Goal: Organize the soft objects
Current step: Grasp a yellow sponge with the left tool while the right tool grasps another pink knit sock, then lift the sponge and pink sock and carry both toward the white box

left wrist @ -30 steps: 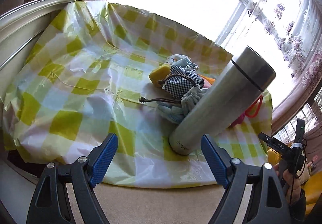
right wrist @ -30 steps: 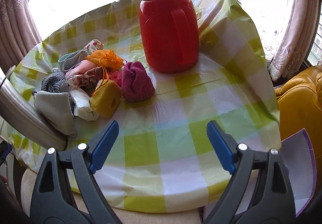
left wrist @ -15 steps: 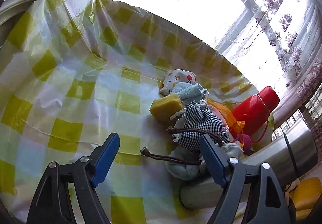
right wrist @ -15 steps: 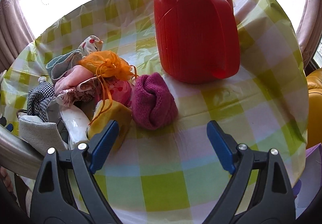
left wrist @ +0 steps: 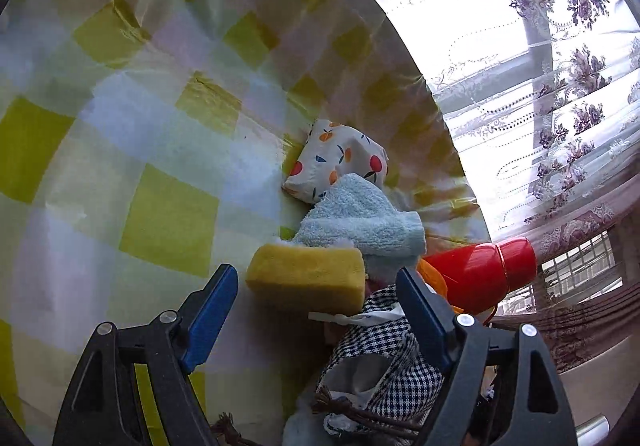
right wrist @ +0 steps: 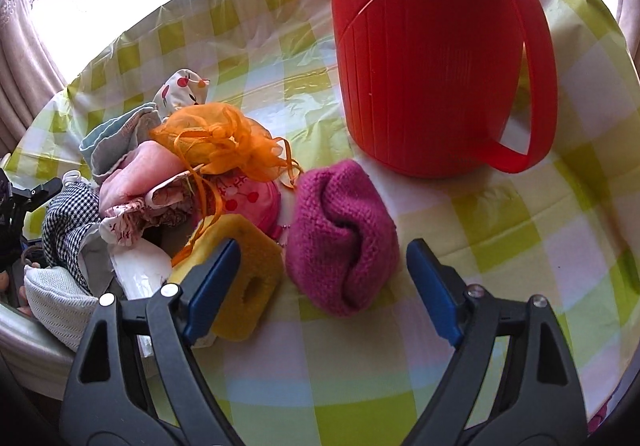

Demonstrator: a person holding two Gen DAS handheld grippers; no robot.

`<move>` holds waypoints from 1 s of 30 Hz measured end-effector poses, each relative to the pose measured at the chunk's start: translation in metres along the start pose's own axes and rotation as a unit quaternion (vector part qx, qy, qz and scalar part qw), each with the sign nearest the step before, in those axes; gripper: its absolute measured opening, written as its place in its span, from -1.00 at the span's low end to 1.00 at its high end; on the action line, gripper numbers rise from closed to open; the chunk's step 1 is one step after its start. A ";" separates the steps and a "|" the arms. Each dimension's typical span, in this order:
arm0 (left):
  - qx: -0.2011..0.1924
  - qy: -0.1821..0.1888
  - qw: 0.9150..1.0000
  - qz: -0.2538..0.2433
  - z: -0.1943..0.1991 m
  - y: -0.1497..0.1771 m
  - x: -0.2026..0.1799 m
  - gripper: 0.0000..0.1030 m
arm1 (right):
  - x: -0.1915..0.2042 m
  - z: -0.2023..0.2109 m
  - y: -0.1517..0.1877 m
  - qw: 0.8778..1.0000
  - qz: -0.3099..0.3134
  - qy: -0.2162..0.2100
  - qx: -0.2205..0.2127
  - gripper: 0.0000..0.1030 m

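Right gripper (right wrist: 323,288): jaws standing wide and closing a little, gripping nothing. The pink knitted hat (right wrist: 342,236) is lying on the tablecloth (right wrist: 520,213) between the two blue pads (right wrist: 434,288), touching neither. The left pad is crossing in front of a yellow sponge with a hole (right wrist: 244,272), which is sitting just beside the hat.

Left gripper (left wrist: 314,320): jaws released, wide apart, grasping nothing. A yellow sponge block (left wrist: 306,280) is lying just ahead of the gap, and a checked drawstring bag (left wrist: 380,370) is bulging up between the pads near the right one; whether that pad is touching the cloth I cannot tell.

Farther out, left view: a light blue towel (left wrist: 360,221) is resting against the sponge block, and a fruit-print pouch (left wrist: 340,165) is sitting beyond it.

Farther out, right view: the soft things are sitting heaped together at left, with an orange mesh bag (right wrist: 216,141) on top, a pink cherry-print pouch (right wrist: 248,201) beneath it, and a grey herringbone cloth (right wrist: 56,302) at the near edge. A red jug (right wrist: 424,49) is standing upright behind the hat, handle facing the camera. Curtains (left wrist: 560,85) are hanging past the table edge.
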State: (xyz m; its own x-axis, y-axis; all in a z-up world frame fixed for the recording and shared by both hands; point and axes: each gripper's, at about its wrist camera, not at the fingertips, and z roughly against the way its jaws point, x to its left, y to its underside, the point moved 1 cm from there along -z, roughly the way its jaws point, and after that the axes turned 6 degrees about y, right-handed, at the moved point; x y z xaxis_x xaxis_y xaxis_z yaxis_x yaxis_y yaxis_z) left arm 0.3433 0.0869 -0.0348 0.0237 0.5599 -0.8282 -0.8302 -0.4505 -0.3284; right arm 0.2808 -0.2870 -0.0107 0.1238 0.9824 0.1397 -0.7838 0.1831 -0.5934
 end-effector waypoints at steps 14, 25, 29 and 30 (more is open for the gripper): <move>-0.022 -0.020 1.000 0.007 0.006 0.013 0.007 0.17 | -0.006 0.010 0.011 1.000 0.003 0.024 -0.017 -0.20; -0.109 -0.071 0.991 0.018 0.085 0.061 0.011 0.17 | -0.014 0.049 0.043 0.997 0.018 0.065 -0.031 -0.21; -0.138 -0.100 0.985 0.017 0.112 0.084 0.008 0.17 | -0.016 0.061 0.054 0.997 0.017 0.064 -0.032 -0.21; -0.143 -0.106 0.984 0.017 0.118 0.090 0.007 0.17 | -0.016 0.063 0.056 0.997 0.017 0.062 -0.033 -0.21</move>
State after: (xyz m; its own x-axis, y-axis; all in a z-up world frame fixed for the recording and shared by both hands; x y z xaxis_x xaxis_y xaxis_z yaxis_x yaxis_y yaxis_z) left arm 0.2031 0.1321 -0.0163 -0.1434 0.6604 -0.7371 -0.6364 -0.6319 -0.4423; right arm 0.1964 -0.2948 0.0040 0.1752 0.9843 0.0224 -0.7479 0.1479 -0.6471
